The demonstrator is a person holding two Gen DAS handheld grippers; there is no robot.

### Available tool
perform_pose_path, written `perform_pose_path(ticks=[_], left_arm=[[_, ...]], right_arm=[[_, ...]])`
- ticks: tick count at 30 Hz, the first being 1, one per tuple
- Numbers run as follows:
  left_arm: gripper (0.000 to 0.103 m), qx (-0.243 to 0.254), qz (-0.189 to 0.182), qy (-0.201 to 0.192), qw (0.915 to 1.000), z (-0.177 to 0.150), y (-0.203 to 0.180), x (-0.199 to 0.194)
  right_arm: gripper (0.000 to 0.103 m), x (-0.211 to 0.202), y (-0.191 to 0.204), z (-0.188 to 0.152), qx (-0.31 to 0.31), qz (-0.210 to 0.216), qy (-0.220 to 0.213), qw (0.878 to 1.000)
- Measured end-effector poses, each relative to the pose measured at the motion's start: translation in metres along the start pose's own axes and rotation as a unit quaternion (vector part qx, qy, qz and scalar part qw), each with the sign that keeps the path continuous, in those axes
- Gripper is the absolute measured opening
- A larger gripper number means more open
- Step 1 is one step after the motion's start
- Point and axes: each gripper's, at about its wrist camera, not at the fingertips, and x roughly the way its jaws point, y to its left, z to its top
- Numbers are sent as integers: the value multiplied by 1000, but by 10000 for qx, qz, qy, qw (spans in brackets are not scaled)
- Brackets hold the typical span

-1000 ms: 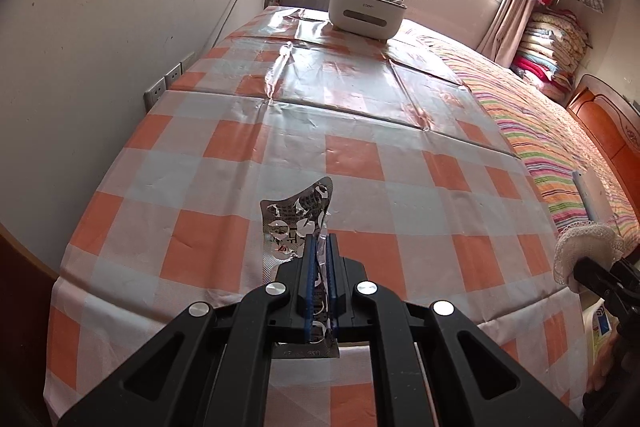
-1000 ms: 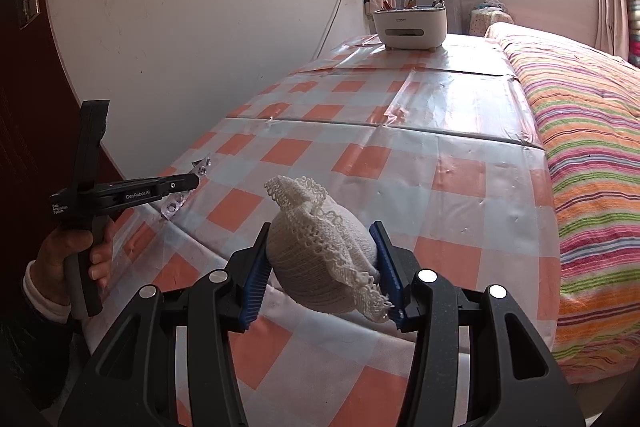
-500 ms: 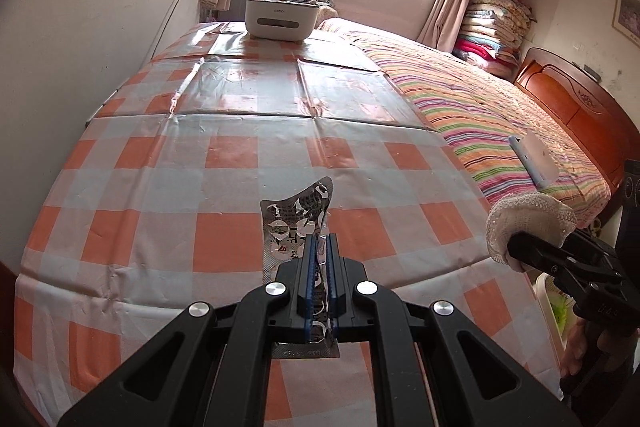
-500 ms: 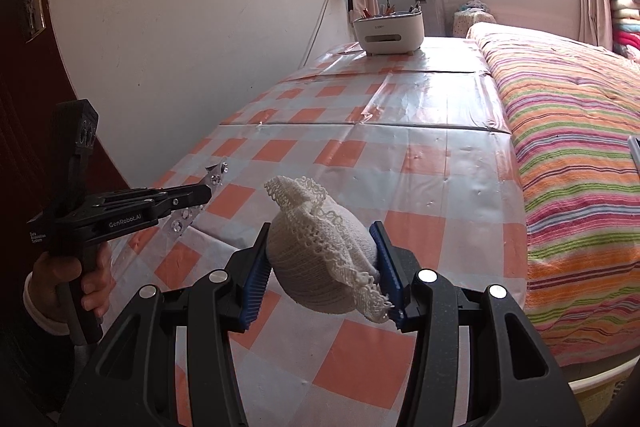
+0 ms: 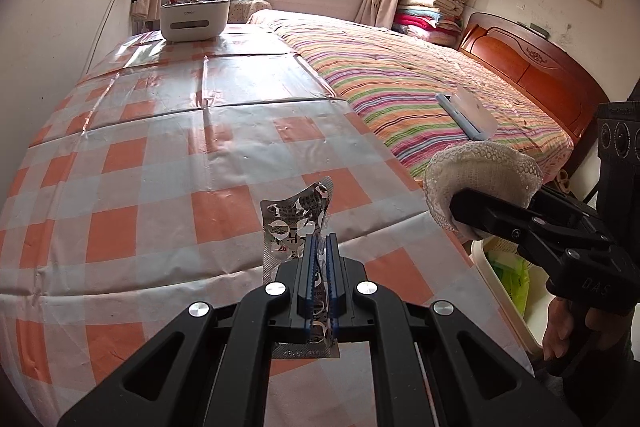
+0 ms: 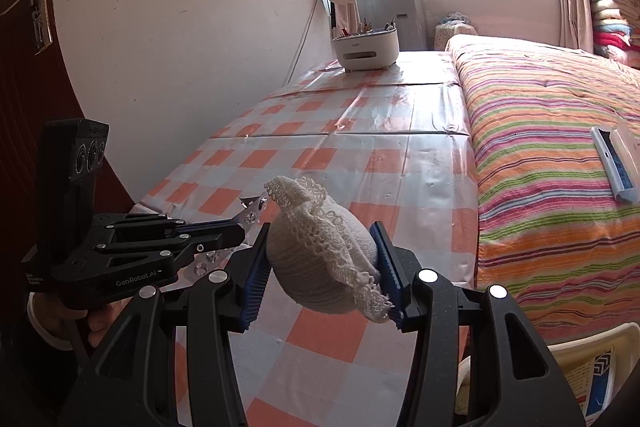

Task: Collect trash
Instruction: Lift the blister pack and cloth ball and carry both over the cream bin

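Note:
My left gripper (image 5: 319,241) is shut on a used silver foil blister pack (image 5: 294,223) and holds it upright above the near edge of the checked table (image 5: 168,163). My right gripper (image 6: 320,239) is shut on a bunched white lace cloth (image 6: 320,263). In the left wrist view the cloth (image 5: 480,175) and right gripper (image 5: 460,205) sit to the right, beyond the table's corner. In the right wrist view the left gripper (image 6: 242,227) with the foil pack (image 6: 254,211) is just left of the cloth. A cream bin (image 5: 502,291) with green bits inside stands on the floor below the right gripper.
A white caddy (image 5: 195,19) of pens stands at the table's far end. A striped bed (image 5: 420,87) runs along the table's right side with a white and blue device (image 5: 468,117) on it. The bin's rim also shows in the right wrist view (image 6: 592,343). A wall runs along the left.
Both grippers have swung to the right, toward the table's right corner and the bin, and come closer together. Each keeps its grip on its item.

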Motion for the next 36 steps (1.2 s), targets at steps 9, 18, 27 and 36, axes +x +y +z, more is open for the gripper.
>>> perform_pose_path(ticks=[9, 18, 27, 36], left_arm=[[6, 167, -294, 126, 9993, -3, -30, 16], [6, 380, -616, 175, 9972, -5, -62, 24], [6, 597, -878, 193, 9942, -8, -92, 28], [6, 741, -1011, 244, 9918, -8, -114, 33]], right_arm=[[47, -32, -31, -16, 321, -296, -158, 9989], [48, -62, -56, -34, 561, -594, -362, 9960], [49, -90, -73, -52, 817, -871, -604, 9910], [57, -121, -84, -66, 998, -1119, -1023, 9834]])
